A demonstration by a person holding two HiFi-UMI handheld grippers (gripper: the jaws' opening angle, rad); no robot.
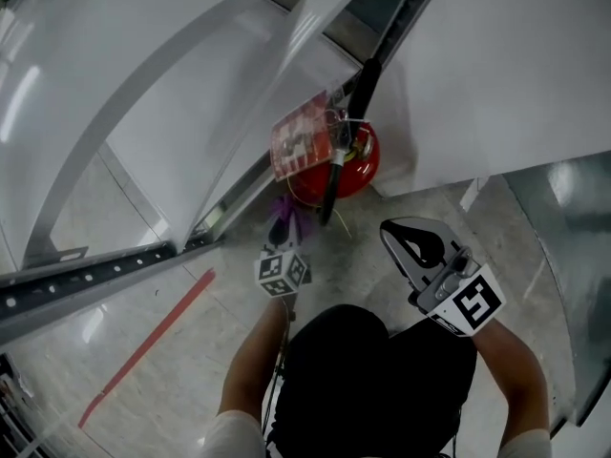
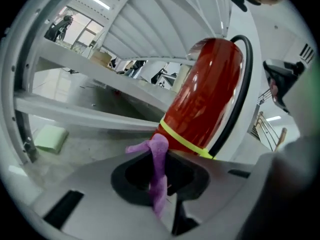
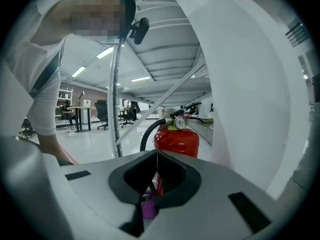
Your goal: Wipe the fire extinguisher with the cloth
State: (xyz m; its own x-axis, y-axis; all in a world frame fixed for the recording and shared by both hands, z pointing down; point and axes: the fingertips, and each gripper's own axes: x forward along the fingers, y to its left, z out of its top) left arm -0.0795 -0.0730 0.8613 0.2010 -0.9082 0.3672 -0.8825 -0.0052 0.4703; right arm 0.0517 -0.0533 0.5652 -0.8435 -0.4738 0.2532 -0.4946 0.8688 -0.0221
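Cloth [image 2: 159, 184] is clamped in left gripper [image 2: 164, 156] jaws near the fire extinguisher [image 2: 207, 94], ready for wiping; right gripper [image 3: 156, 154] jaws are together, empty.

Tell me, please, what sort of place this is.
Probably an open-plan office or workshop hall: a desk and office chairs in the background, ceiling strip lights, white steel beams, and a fire extinguisher on the floor.
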